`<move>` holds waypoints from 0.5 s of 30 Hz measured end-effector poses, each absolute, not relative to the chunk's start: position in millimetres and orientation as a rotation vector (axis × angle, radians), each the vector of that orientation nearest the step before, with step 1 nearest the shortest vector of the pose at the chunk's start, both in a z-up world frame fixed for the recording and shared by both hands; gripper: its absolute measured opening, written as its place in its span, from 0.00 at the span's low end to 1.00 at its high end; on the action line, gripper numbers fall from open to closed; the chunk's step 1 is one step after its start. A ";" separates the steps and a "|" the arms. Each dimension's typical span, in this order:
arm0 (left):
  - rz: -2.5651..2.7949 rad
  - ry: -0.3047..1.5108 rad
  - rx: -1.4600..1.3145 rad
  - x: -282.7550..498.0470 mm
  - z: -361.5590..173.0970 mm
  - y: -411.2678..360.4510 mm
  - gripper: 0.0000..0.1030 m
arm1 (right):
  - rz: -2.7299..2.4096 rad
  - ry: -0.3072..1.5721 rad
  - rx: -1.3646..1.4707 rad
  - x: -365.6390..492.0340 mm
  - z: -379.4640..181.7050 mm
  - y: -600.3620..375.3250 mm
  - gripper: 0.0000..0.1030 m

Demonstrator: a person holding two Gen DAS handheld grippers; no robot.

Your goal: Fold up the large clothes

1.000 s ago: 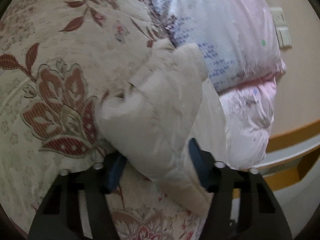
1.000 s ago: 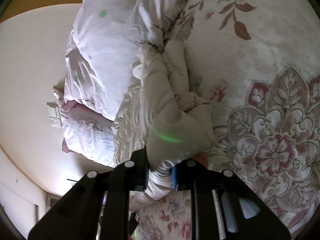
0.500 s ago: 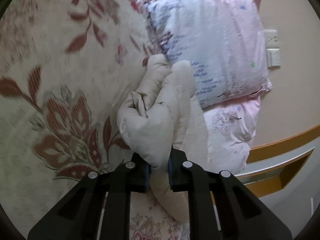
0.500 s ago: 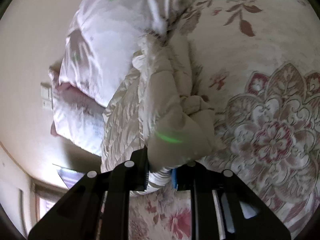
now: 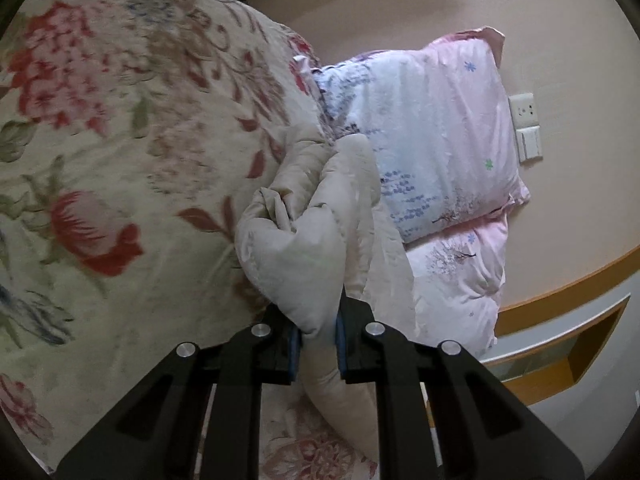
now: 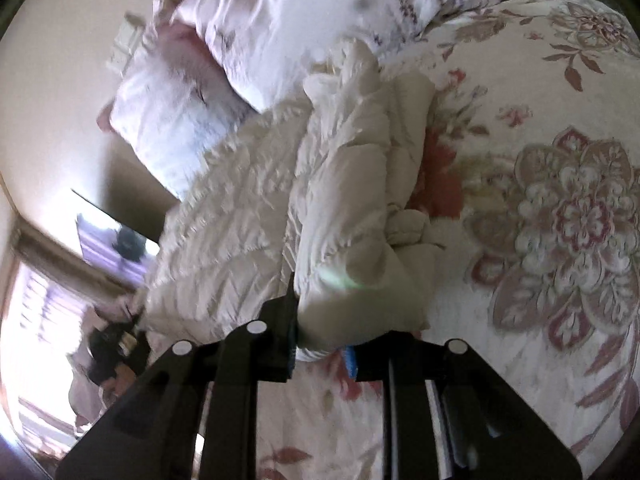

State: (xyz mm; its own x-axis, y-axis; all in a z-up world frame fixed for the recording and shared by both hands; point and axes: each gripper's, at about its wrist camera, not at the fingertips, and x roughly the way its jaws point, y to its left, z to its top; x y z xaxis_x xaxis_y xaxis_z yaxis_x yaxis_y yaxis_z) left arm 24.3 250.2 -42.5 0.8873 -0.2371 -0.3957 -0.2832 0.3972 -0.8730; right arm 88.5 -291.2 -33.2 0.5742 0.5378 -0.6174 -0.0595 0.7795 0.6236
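Observation:
A cream puffy garment (image 5: 296,248) lies bunched on the floral bedspread (image 5: 120,160), its far end against the pillows. My left gripper (image 5: 316,332) is shut on a thick fold at its near end, the blue pads pressed into the cloth. In the right wrist view the same garment (image 6: 352,184) runs away from my right gripper (image 6: 322,350). Its jaws are opening. A fold still sits between them against the left finger, while the blue pad on the right stands just off the cloth.
Two pink and white pillows (image 5: 432,128) (image 5: 460,272) are stacked against the beige wall, with wall sockets (image 5: 526,126) beside them. A cream quilted cover (image 6: 232,208) lies under the garment's side. A wooden bed edge (image 5: 560,280) and a bright window (image 6: 40,320) border the bed.
My left gripper went from open around the garment to shut on it, then pulled back with it. My right gripper rolled, drew back, and its jaws widened.

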 end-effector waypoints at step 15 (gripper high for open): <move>0.078 0.519 -0.998 29.6 -40.5 237.6 0.64 | 0.056 0.728 0.307 99.0 29.9 -275.2 0.65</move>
State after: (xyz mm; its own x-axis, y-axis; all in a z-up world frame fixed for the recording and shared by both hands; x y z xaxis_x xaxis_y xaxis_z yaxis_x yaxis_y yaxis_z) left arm 29.6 237.6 -40.5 0.8765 -0.1701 -0.4503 -0.2948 0.5499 -0.7815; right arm 99.0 -275.2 29.9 0.7474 0.1563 -0.6458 0.0555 0.9539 0.2950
